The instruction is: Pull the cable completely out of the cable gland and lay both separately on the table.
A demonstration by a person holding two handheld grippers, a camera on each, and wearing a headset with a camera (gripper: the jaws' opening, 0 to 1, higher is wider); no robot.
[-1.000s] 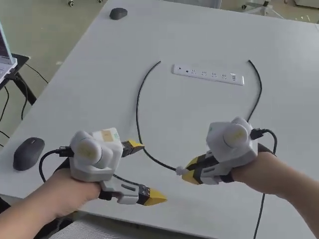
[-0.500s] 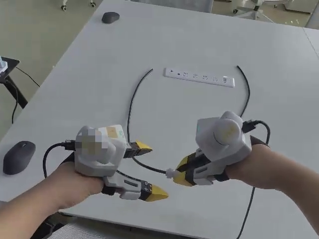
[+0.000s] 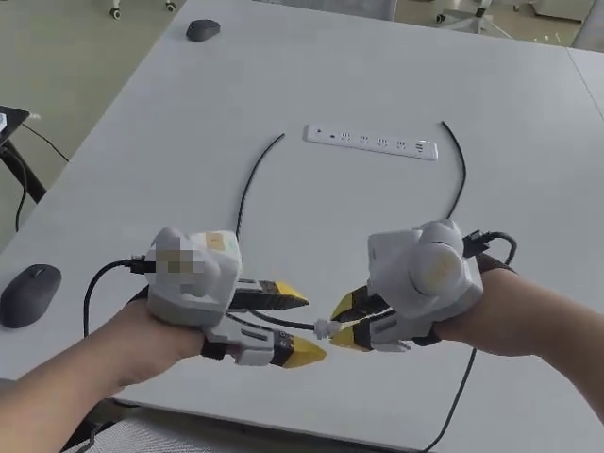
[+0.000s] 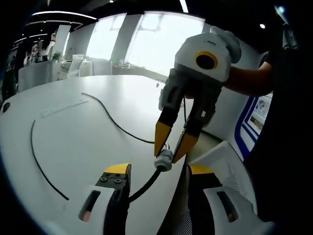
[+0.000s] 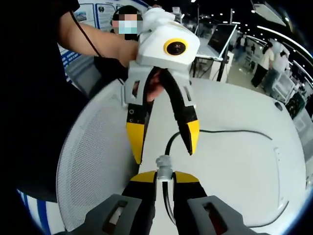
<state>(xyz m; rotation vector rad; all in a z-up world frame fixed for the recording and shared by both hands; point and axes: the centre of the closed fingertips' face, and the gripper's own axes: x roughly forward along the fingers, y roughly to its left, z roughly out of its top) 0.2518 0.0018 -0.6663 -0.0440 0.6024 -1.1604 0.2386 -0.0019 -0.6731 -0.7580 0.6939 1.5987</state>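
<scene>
While the right claw (image 3: pixel 334 326) pinches the cable gland (image 3: pixel 324 328), the left claw (image 3: pixel 310 326) gapes around the cable (image 4: pixel 144 185)

1. The right tongs (image 5: pixel 165 177), grey with yellow tips, rise from the bottom edge and are clamped on a small pale grey cable gland (image 5: pixel 163 165).
2. A thin black cable (image 5: pixel 220 131) leaves the top of the gland and bends right over the white worktop (image 5: pixel 244 186); it also shows below the gland, between the jaws.
3. Just above the gland are the left tongs (image 5: pixel 164 154), black with yellow tips, spread apart, one tip either side of the cable.
4. Left of the gland stands a white mesh chair back (image 5: pixel 85 166).
</scene>
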